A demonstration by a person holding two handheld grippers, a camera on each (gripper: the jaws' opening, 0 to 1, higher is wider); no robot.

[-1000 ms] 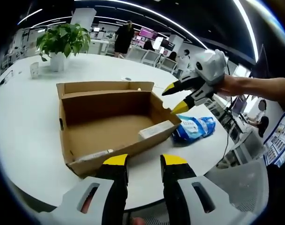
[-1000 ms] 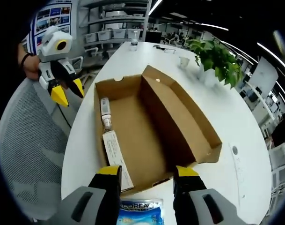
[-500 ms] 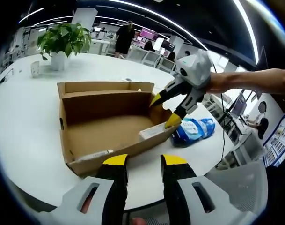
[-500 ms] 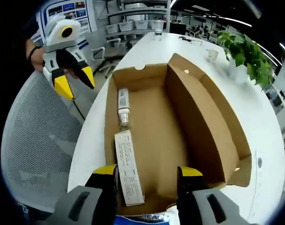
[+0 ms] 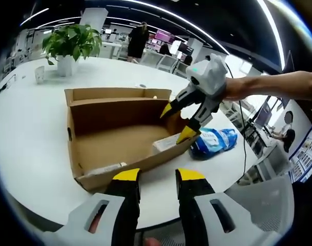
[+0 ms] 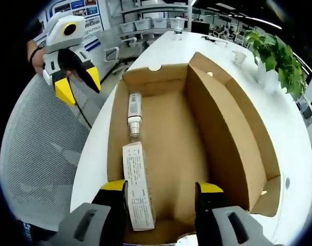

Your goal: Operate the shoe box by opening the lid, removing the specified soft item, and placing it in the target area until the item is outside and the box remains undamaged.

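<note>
One open shoe box (image 5: 120, 134) on the table (image 5: 27, 128) holds two items: a carton (image 6: 137, 192) and a tube (image 6: 133, 115). One blue soft pack (image 5: 212, 142) lies outside beside it. Both tools, left (image 5: 158, 175) and right (image 5: 178, 124), gape empty.

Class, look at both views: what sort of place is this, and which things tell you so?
Probably an open-plan office or lab. The cardboard box sits on a long white table with a potted plant; a mesh chair stands beside it, and storage shelves line the back.
</note>
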